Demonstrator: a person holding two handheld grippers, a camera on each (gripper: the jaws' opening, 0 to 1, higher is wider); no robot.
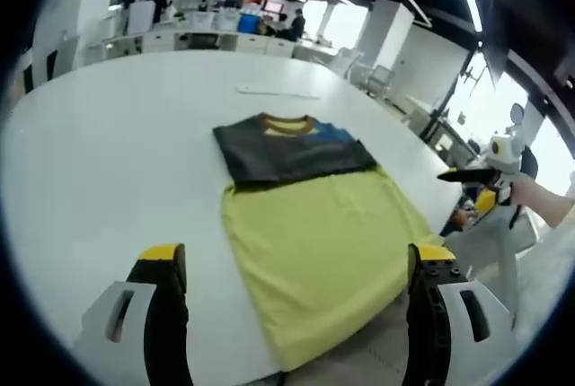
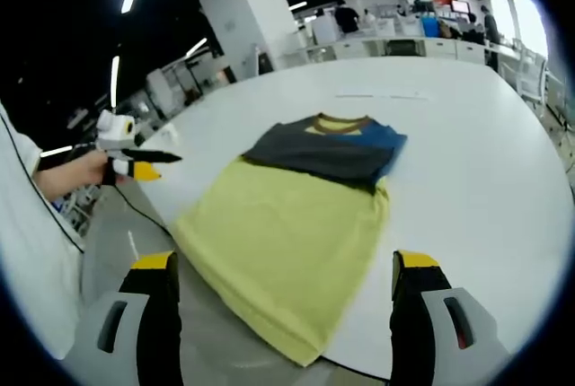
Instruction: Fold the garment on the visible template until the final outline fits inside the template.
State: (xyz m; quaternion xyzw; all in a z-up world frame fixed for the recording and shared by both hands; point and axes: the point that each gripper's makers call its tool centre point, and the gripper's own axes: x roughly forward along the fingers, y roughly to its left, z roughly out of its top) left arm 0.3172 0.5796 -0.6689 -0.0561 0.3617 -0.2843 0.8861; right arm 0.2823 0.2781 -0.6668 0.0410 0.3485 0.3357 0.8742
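Observation:
A short-sleeved shirt lies flat on the white round table (image 1: 108, 144). Its lime-yellow body (image 1: 323, 242) points toward me, and its dark grey top (image 1: 287, 151) with a brown collar and a blue sleeve lies farther away. In the right gripper view the same shirt (image 2: 287, 224) reaches the table's near edge. My left gripper (image 1: 296, 260) hovers open over the shirt's hem, holding nothing. My right gripper (image 2: 283, 265) is likewise open and empty above the hem. Each gripper appears in the other's view, held in a hand off the table edge: right gripper (image 1: 454, 175), left gripper (image 2: 166, 164).
A faint pale strip (image 1: 274, 92) lies on the table beyond the collar. Office desks, monitors and people (image 1: 296, 22) stand far behind. White chairs (image 1: 377, 76) sit at the table's far right. A white sleeve (image 2: 31, 251) shows at the left of the right gripper view.

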